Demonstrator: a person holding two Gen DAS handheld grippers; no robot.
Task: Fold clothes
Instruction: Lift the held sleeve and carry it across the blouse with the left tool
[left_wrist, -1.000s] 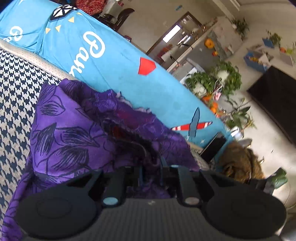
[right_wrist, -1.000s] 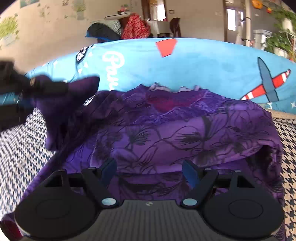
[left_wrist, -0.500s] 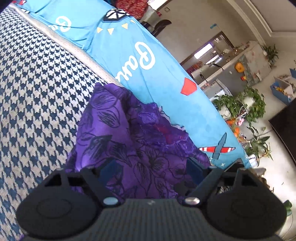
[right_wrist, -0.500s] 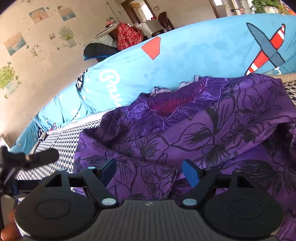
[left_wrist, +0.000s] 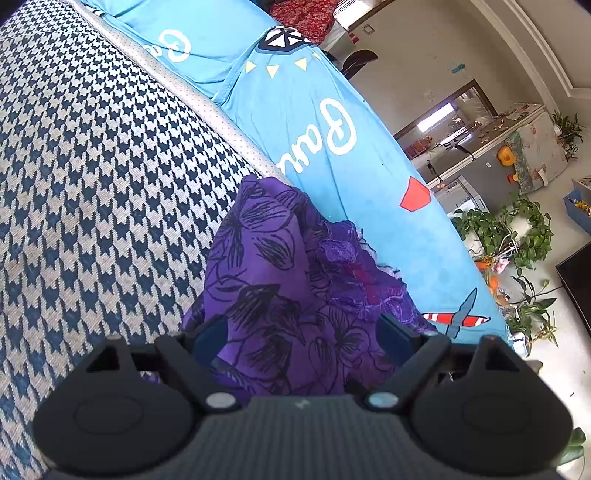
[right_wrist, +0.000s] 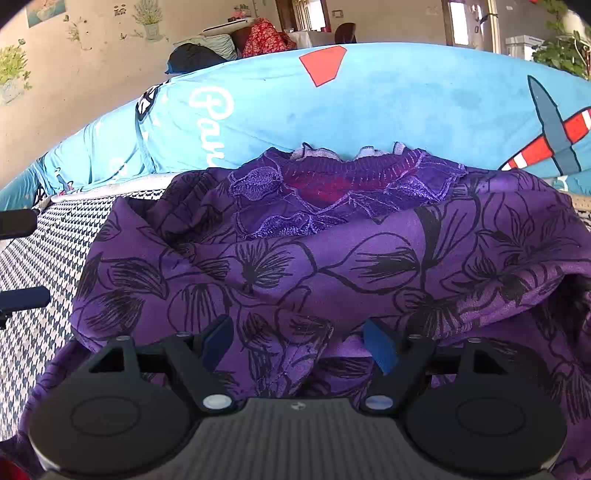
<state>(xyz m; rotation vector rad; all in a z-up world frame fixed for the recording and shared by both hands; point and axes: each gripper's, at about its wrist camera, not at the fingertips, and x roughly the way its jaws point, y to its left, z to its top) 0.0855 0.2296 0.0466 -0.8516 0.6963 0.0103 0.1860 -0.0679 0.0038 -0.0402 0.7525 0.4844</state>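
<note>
A purple garment with black flower print (right_wrist: 332, 266) lies rumpled on the houndstooth sofa seat (left_wrist: 92, 184), its lace neckline (right_wrist: 332, 184) against the blue cover. My left gripper (left_wrist: 303, 338) hovers over the garment's left end (left_wrist: 280, 280). Its jaws are opening, with cloth below and between the fingers but not pinched. My right gripper (right_wrist: 297, 345) is low over the garment's front fold. Its jaws are closing, a ridge of cloth stands between the pads and neither pad presses on it. The left gripper's fingers (right_wrist: 22, 297) show at the left edge of the right wrist view.
A light blue printed cover (right_wrist: 406, 103) drapes the sofa back behind the garment. Beyond it are potted plants (left_wrist: 517, 236), a dark TV (left_wrist: 576, 280), a chair (left_wrist: 360, 61) and a pile of clothes on a table (right_wrist: 236, 40).
The left gripper let go of the purple cloth, spread wide and drew back to the left; the lifted cloth dropped onto the garment. The right gripper sank closer to the front fold.
</note>
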